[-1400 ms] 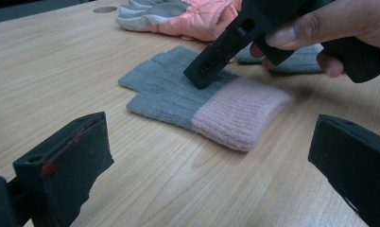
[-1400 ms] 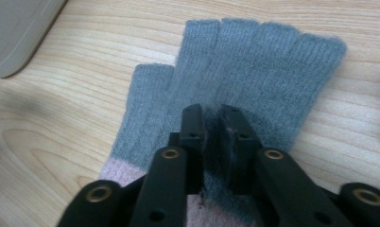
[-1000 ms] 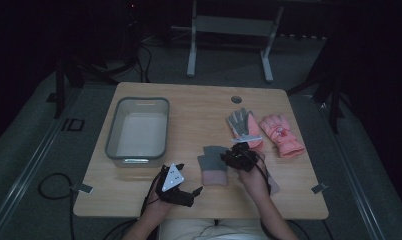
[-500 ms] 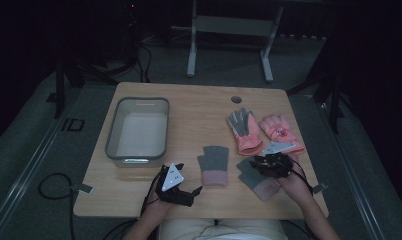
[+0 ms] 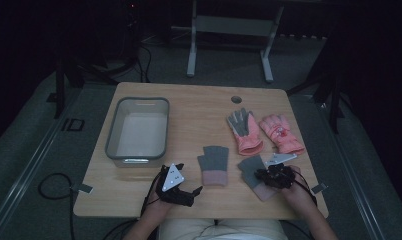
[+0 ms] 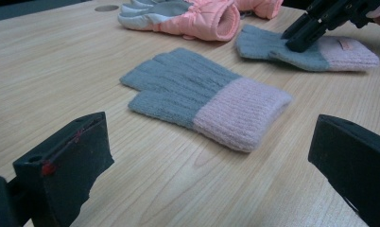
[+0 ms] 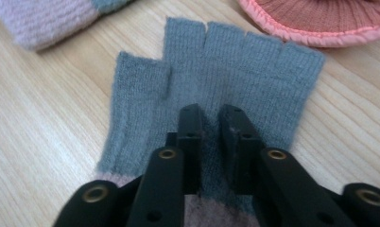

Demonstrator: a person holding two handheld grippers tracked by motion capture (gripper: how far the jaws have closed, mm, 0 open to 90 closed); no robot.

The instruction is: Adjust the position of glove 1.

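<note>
Tabletop [image 5: 199, 107]: grey glove [image 7: 235, 66] beneath right fingers [image 7: 192, 137].

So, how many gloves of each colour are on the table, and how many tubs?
Grey-and-pink knit gloves: 2
Pink padded gloves: 2
Tubs: 1
Total: 5
</note>
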